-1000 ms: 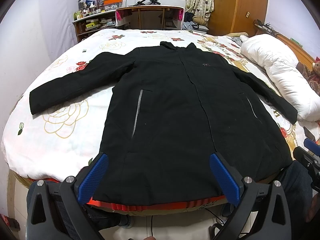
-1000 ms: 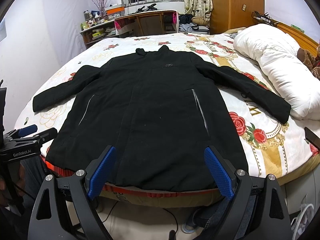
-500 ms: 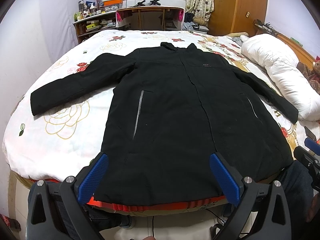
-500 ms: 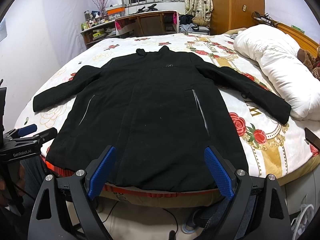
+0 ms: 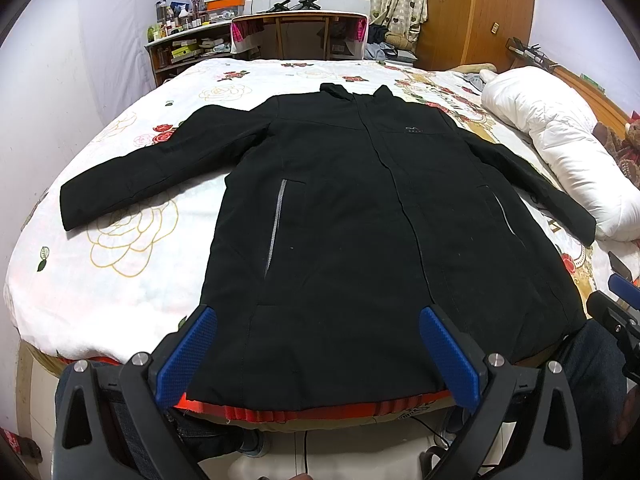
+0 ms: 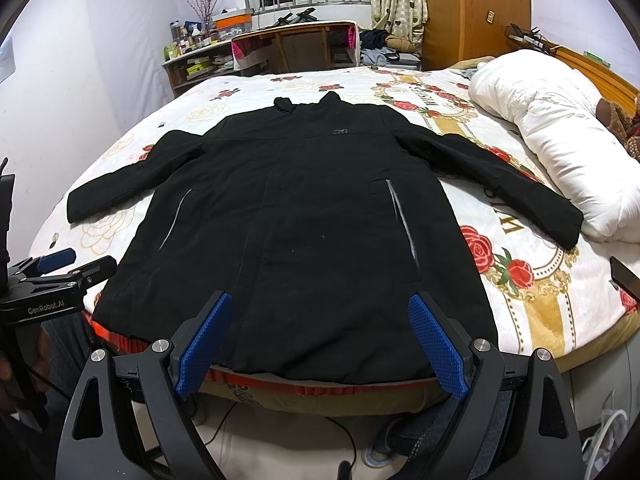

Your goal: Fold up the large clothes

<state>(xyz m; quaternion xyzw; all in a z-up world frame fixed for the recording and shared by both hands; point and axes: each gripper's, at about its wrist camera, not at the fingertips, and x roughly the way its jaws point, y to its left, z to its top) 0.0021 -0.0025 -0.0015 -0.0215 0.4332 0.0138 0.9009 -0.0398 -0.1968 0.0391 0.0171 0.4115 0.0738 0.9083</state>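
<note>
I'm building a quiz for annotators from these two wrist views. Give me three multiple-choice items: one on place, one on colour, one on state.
1. Where does the white duvet lie?
A. beside the coat's sleeve toward the headboard
B. on the coat's collar
C. on the floor

2. What colour are the gripper pads?
A. red
B. blue
C. green

3. How does the black coat lie on the bed?
A. folded in half
B. spread flat, sleeves out
C. rolled up

Key: A, its end borders that cuff; B, blue textured pads in both views; B, both sleeves extend sideways and the left gripper and right gripper hold nothing.

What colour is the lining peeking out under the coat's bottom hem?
Bright orange-red lining, under the long black coat's hem; clearest in the left wrist view.
</note>
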